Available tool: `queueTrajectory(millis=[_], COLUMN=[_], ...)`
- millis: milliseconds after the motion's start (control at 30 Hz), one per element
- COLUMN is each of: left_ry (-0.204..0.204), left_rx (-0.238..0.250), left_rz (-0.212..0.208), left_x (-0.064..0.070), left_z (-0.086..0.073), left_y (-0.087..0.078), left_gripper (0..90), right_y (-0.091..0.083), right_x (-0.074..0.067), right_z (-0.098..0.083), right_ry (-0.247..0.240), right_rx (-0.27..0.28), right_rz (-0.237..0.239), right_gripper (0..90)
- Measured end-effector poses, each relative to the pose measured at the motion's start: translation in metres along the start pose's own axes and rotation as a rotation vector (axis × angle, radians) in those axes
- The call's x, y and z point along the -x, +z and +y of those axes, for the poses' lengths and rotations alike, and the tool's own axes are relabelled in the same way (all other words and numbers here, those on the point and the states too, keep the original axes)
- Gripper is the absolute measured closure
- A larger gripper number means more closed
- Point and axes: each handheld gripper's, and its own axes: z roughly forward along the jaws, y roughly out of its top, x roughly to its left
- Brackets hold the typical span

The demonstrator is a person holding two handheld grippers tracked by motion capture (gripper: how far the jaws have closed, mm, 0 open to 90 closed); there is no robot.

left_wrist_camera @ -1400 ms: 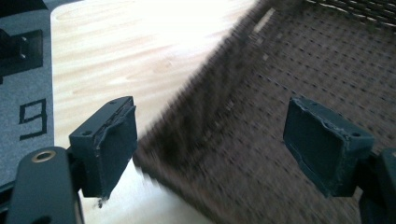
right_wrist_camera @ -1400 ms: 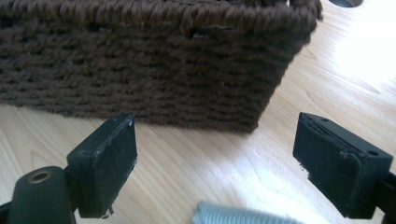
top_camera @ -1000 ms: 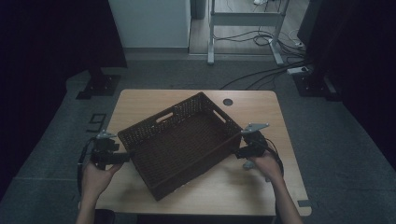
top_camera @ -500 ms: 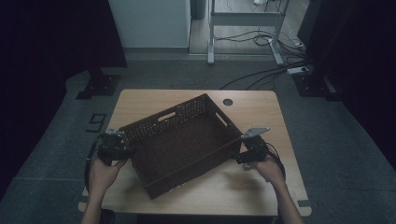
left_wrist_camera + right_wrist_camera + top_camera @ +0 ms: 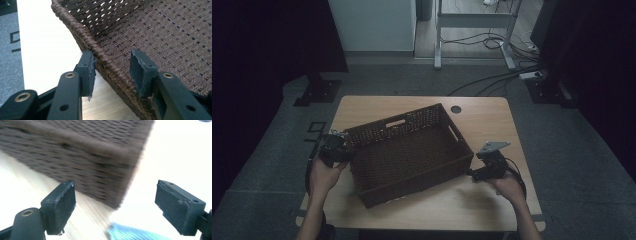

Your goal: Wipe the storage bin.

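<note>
A dark brown woven basket (image 5: 397, 121) lies askew in the middle of the wooden table (image 5: 492, 120). My left gripper (image 5: 343, 145) is at the basket's left rim. In the left gripper view the gripper (image 5: 112, 56) straddles the braided rim (image 5: 72, 22). Its jaws have just been closing. The outer pad (image 5: 87, 72) touches the weave and the inner pad (image 5: 140, 72) still stands off it. My right gripper (image 5: 473, 173) hovers by the basket's near right corner. Its jaws (image 5: 115, 186) stand wide, having just closed a touch, with nothing between them and the blurred basket wall (image 5: 75, 157) ahead.
A round cable hole (image 5: 455, 109) sits in the table's far edge behind the basket. A blurred blue-green striped thing (image 5: 132, 232) lies low in the right gripper view. Beyond the table are a metal desk frame (image 5: 472, 20) and floor cables (image 5: 492, 77).
My left gripper has moved in to the basket's left rim and its jaws have narrowed around it. My right gripper has drifted toward the near edge, beside the basket's corner.
</note>
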Motion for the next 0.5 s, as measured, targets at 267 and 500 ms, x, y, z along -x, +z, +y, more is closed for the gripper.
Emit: queueTrajectory(millis=[267,500], left_ry=[-0.015,-0.051], left_rx=[-0.024,-0.062], left_rz=[-0.001,-0.014], left_x=[-0.018,-0.032], left_z=[0.015,0.025], left_y=[0.011,0.030], left_gripper=[61.6,60.6], right_y=[-0.005,-0.003], right_x=[0.020,0.024], right_z=[-0.015,-0.019], right_ry=[0.092,0.109], right_rx=[-0.022,-0.038], right_rz=[-0.113,-0.124], right_gripper=[15.0,14.6])
